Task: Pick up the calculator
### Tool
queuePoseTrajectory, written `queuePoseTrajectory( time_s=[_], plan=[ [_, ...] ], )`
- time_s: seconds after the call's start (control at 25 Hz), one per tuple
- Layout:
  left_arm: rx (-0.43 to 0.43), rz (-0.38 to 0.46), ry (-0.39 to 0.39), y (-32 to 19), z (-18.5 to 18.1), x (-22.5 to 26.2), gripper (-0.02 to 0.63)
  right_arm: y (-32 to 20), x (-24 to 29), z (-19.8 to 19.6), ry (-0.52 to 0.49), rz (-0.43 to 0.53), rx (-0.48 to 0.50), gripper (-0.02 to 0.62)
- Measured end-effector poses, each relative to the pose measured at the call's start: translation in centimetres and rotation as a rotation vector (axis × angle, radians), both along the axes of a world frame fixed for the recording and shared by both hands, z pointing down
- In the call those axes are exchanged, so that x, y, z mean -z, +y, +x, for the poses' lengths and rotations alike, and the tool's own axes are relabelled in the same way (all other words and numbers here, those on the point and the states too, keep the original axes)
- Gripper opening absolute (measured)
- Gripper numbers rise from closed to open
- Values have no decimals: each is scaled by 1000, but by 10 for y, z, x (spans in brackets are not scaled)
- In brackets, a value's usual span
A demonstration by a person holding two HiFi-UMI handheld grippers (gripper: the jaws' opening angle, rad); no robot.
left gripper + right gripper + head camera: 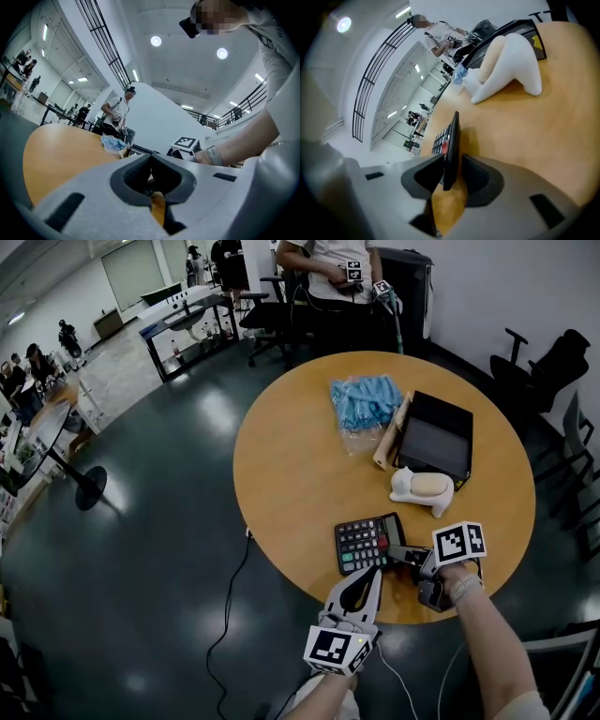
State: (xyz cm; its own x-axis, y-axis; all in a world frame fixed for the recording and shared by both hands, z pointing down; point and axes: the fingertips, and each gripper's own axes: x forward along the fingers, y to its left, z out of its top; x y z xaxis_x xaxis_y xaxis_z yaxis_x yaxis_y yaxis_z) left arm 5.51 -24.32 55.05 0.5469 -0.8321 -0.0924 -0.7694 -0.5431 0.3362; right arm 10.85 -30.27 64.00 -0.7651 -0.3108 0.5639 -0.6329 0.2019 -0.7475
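Note:
A black calculator (366, 542) lies near the front edge of the round wooden table (291, 474). My right gripper (396, 553) comes in from the right, with its jaws closed over the calculator's right edge. In the right gripper view the calculator (451, 133) stands edge-on between the two pads, which touch both its faces at my right gripper (451, 171). My left gripper (377, 570) hovers just in front of the calculator at the table's edge. Its tips meet and hold nothing. In the left gripper view, the left gripper (150, 157) points level across the tabletop.
Behind the calculator lie a white plush toy (422, 488), a black box (436, 435), a cardboard tube (390, 435) and a bag of blue items (364, 399). A person (333, 277) stands beyond the table. Office chairs (548, 367) stand at the right, and a cable (234, 592) runs over the floor.

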Motion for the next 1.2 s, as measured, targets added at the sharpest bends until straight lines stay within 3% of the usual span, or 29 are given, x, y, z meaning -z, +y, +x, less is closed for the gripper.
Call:
queuePoseTrajectory(
  time_s=[0.08, 0.24, 0.72, 1.2],
  plan=[
    [1, -5, 4, 0, -2, 0, 8, -1, 2, -3, -28, 0, -4, 87],
    [24, -32, 2, 5, -14, -7, 8, 2, 2, -7, -86, -16, -36, 67],
    [-11, -36, -21, 14, -25, 16, 8, 29, 35, -7, -267, -29, -296, 64],
    [-39, 26, -24, 51, -30, 85, 8, 67, 108, -7, -321, 34, -452, 64]
  ],
)
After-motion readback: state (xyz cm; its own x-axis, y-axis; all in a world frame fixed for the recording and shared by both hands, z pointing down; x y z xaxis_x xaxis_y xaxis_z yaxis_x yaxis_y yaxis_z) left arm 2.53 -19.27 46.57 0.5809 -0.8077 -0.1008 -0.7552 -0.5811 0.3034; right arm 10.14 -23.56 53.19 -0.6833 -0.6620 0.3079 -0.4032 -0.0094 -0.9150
